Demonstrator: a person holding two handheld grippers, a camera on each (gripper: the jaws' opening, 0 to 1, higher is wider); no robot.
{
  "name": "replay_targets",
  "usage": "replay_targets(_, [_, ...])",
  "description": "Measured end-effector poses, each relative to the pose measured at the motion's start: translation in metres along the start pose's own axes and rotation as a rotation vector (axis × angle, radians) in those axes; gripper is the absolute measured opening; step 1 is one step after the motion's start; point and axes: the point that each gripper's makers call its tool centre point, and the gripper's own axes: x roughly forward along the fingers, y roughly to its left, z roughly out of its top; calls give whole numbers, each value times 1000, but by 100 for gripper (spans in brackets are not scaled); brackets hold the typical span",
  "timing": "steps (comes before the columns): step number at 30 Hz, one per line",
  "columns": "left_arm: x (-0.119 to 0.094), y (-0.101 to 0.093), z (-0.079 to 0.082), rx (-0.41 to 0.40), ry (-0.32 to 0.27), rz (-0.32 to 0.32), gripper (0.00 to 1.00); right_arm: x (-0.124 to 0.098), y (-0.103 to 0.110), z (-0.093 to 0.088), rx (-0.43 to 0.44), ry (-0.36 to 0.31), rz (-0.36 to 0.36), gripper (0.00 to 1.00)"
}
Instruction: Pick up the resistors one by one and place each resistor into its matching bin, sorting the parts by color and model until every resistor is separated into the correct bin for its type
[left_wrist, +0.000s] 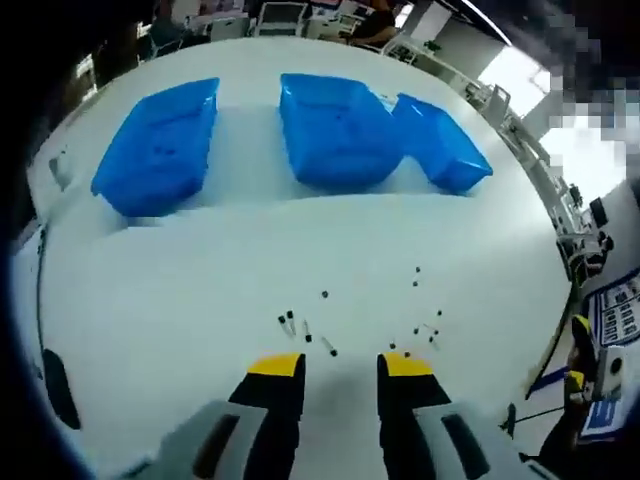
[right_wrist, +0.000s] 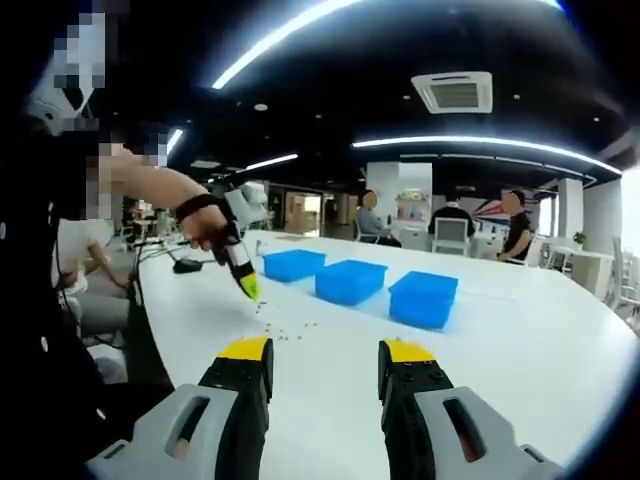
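Several small dark resistors (left_wrist: 325, 338) lie scattered on the white table (left_wrist: 200, 290), just ahead of my left gripper (left_wrist: 340, 370), which hangs open above them with nothing between its yellow-tipped jaws. Beyond them stand three blue bins: left (left_wrist: 160, 145), middle (left_wrist: 335, 130), right (left_wrist: 440, 145). In the right gripper view, my right gripper (right_wrist: 325, 355) is open and empty, held well back from the resistors (right_wrist: 290, 332). There the left gripper (right_wrist: 246, 280) points down at them, held in a person's hand. The bins (right_wrist: 350, 281) sit in a row behind.
The table edge (left_wrist: 545, 330) curves close on the right of the left gripper view. A dark object with a cable (right_wrist: 186, 265) lies on the table's far left. People sit at the far end (right_wrist: 515, 235), with chairs around.
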Motion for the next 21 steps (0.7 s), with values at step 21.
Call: replay_targets(21, [18,12,0,100,70,123,16,2,2,-4,14,4,3,43])
